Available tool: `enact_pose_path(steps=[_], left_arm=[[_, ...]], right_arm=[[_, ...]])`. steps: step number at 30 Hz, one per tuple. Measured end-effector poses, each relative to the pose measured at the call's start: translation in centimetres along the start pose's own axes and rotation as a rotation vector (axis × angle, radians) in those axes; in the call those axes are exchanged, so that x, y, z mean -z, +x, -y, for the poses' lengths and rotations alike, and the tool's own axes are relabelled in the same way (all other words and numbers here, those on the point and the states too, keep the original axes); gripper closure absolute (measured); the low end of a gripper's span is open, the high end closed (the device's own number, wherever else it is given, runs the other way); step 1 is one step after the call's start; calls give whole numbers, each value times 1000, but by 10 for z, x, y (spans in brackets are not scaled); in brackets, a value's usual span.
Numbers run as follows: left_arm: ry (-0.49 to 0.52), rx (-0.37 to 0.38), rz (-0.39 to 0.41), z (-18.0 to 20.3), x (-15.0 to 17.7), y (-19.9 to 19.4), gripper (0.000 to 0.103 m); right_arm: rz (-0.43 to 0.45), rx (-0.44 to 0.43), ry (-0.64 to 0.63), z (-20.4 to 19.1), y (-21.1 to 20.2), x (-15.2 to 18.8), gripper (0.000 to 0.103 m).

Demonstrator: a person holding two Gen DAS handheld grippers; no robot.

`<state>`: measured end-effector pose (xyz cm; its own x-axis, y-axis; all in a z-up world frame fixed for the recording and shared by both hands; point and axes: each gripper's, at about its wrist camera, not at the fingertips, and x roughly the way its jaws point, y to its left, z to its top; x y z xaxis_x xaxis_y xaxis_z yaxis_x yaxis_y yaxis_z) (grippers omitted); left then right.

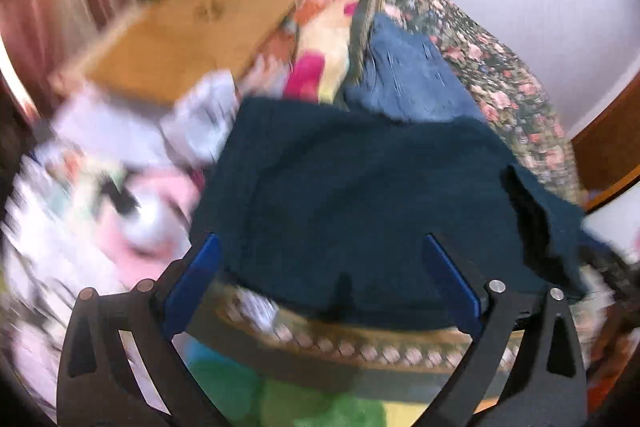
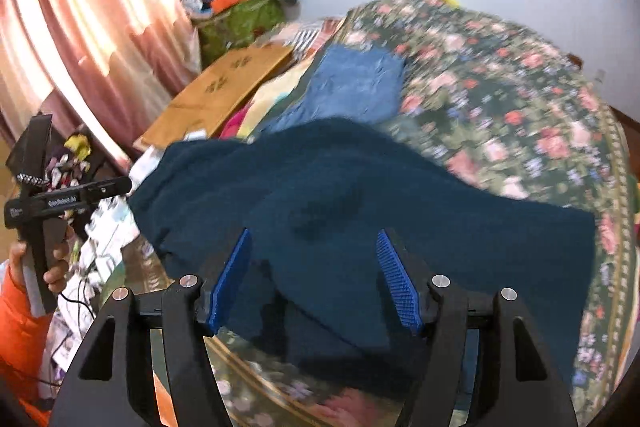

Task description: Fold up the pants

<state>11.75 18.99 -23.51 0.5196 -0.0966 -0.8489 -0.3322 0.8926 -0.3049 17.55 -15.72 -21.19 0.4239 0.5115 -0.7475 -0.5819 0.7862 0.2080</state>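
Flowered green bedspread (image 2: 500,99) covers the bed; your dark teal fleece pants (image 2: 360,195) lie rumpled across its near edge. Soft, light, floppy stuff: take the waistband or a hem corner. Left tool (image 1: 324,283) gapes wide, empty. Right tool (image 2: 314,279) stands part open over the cloth, gripping nothing.

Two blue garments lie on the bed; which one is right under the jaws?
The dark teal pants, spread nearest both cameras; the lighter denim jeans lie farther up the floral bedspread.
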Motion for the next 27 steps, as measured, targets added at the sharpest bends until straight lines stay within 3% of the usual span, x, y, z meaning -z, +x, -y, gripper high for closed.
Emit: enact_pose_path(steps=[4,8,12,16,20,23,24,25,27], left_arm=[[-80,63,-91,-17,15,20,2],[-115,104,-178,-24,27,46,2],[-195,202,-272,-31,33,75,2],[-268,269,-276,-37,25,89,2],[-331,280,-280,-40,15,99,4],[-270,187,-262,-31,6,94,38],[-247,171,-252,-28,4,91,57],[-243,182,-247,-26,4,87,69],[-249,185,-225,-23,-1,80,74]], right_arm=[[-96,10,-15,-9,28,16,42],[-87,53,-81,-19,28,24,35],[-94,43,-74,-15,29,21,33],[-90,33,-75,-15,31,21,31],[-84,25,-69,-17,32,20,30],[-80,16,-63,-16,31,21,30],[-78,12,-60,-16,31,21,30],[-77,10,-58,-15,30,21,30],[-78,8,-53,-15,30,21,30]])
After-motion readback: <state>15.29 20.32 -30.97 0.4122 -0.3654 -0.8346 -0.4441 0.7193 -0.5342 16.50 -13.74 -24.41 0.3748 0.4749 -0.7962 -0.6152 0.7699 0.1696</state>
